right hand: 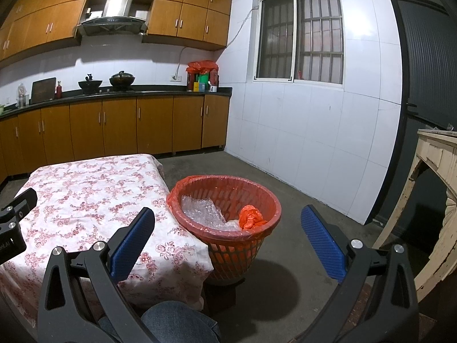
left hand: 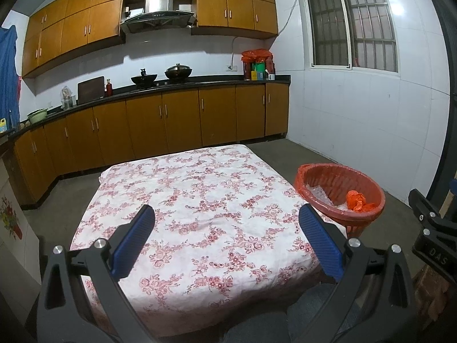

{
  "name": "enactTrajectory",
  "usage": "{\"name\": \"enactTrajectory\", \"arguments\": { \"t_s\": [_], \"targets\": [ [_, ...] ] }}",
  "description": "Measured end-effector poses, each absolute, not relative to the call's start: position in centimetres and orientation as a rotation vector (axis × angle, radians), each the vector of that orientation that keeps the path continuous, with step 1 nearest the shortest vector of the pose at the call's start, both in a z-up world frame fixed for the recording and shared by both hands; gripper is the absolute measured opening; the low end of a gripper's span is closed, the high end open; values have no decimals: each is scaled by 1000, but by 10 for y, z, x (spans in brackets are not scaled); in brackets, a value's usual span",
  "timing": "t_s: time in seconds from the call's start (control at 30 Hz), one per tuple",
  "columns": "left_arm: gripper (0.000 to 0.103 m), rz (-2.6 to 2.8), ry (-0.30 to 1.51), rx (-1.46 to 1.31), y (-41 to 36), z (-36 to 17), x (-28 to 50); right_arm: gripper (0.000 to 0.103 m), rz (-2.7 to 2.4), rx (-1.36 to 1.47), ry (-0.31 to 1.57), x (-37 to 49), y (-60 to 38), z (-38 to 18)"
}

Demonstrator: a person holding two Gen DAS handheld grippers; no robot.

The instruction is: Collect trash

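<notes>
A red plastic basket (right hand: 228, 245) lined with a red bag stands on the floor at the table's right side; it also shows in the left wrist view (left hand: 322, 177). Inside it lie clear bubble wrap (right hand: 202, 211) and a crumpled orange bag (right hand: 251, 217), which also shows in the left wrist view (left hand: 358, 200). My left gripper (left hand: 227, 214) is open and empty over the floral tablecloth (left hand: 200, 200). My right gripper (right hand: 228, 217) is open and empty, just in front of and above the basket.
The table (right hand: 85, 194) carries only the floral cloth. Kitchen cabinets and a counter (left hand: 171, 85) with woks run along the far wall. A worn cream wooden piece (right hand: 437, 200) stands at right. A white tiled wall (right hand: 314, 143) with a window is behind the basket.
</notes>
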State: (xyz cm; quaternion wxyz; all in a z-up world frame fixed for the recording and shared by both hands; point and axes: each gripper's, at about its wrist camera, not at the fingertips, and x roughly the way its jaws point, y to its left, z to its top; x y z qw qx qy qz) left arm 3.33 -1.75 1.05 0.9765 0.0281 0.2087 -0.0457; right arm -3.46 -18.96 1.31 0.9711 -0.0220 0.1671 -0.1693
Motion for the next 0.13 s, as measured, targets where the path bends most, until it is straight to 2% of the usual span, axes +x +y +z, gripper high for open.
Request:
{"name": "enactTrajectory", "arguments": {
  "t_s": [0.13],
  "targets": [
    [99, -92, 423, 57, -18, 10, 33, 101, -342, -44, 337, -34, -190, 13]
  ]
}}
